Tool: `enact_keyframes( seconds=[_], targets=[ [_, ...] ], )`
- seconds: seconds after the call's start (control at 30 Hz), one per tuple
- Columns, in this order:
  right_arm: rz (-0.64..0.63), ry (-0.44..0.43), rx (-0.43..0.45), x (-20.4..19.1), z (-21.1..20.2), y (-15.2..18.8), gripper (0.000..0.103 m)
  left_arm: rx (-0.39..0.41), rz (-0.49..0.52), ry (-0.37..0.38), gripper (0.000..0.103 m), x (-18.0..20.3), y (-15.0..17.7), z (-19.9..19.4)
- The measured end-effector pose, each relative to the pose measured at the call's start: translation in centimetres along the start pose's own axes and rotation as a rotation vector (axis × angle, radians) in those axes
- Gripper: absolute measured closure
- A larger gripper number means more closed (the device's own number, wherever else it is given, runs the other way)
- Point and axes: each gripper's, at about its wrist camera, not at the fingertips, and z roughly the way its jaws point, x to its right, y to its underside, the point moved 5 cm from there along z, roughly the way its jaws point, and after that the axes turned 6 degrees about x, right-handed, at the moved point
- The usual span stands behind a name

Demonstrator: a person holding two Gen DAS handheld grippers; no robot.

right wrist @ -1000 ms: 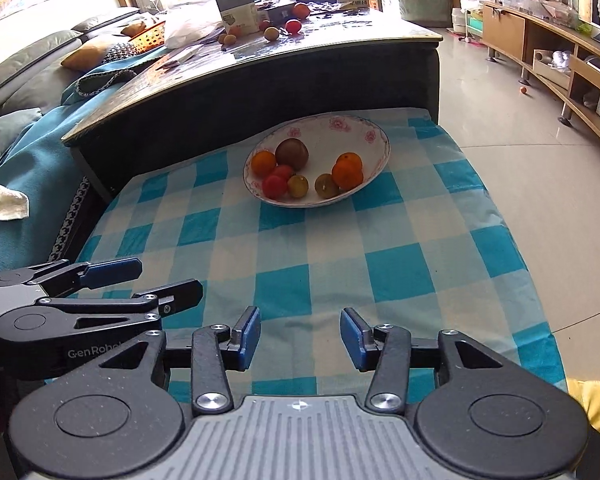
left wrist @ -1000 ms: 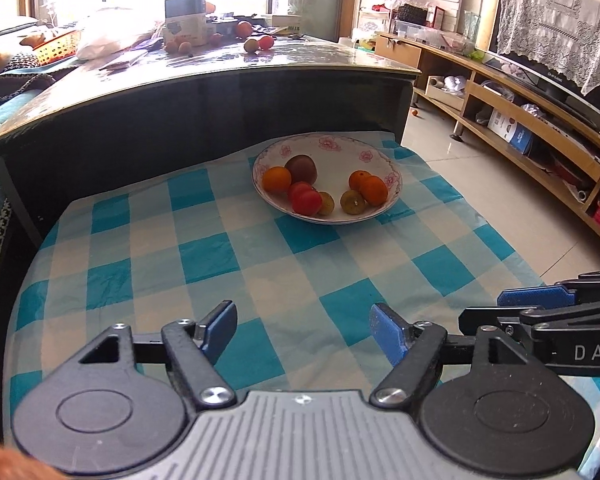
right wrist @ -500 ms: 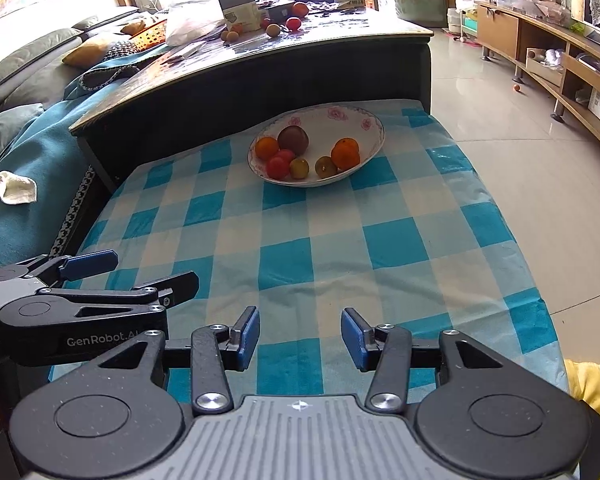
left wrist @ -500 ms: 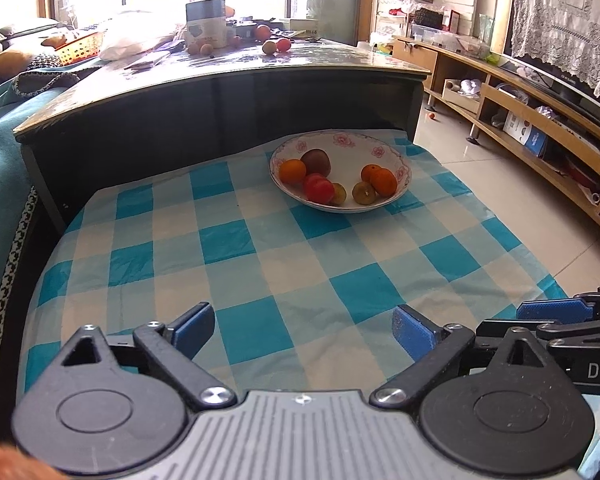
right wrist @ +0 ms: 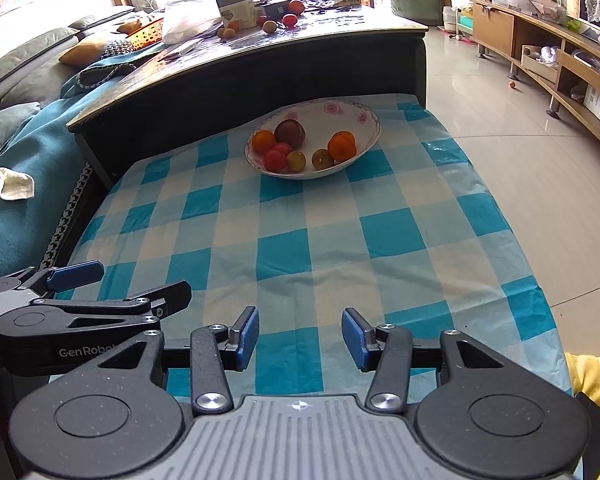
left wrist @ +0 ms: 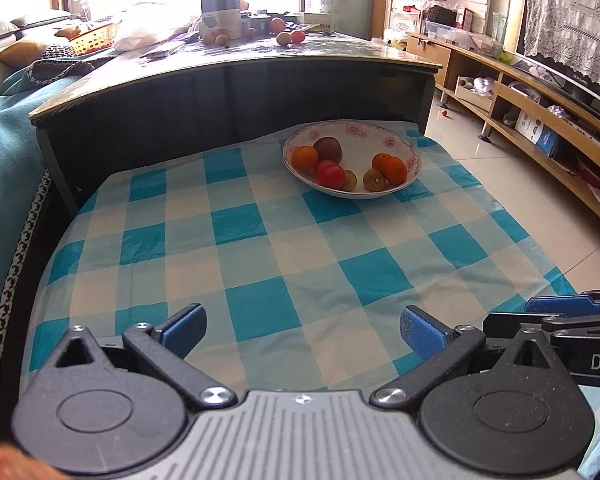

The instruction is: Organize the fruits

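Blue-padded, your left hand-held gripper (left wrist: pixel 302 332) is spread wide and your right hand-held gripper (right wrist: pixel 299 338) is narrower but parted; both hold nothing above the checked cloth (right wrist: pixel 312 248). Well ahead, the fruits (right wrist: pixel 300 148) sit together in a floral bowl (right wrist: pixel 364 128) at the cloth's far edge.

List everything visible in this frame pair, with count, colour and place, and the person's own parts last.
bowl: one, white with pink flowers, far end of the cloth
oranges: three, orange, in the bowl
brown fruit: one, dark brown, bowl's rear
red fruit: appears to be two, bowl's front
small yellowish fruits: two, bowl's front
tablecloth: one, blue-white check, low table
coffee table: one, dark, behind, cluttered with loose fruit
left gripper: open, empty
right gripper: open, empty
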Motion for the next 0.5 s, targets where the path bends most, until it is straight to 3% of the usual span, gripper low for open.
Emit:
enact_keyframes(
  seconds=[0.5],
  targets=[
    [0.005,0.005,-0.004,-0.04,-0.30,0.65,0.061,-0.043,0.031,-0.006,0.000,0.41,1.00,-0.10]
  ],
)
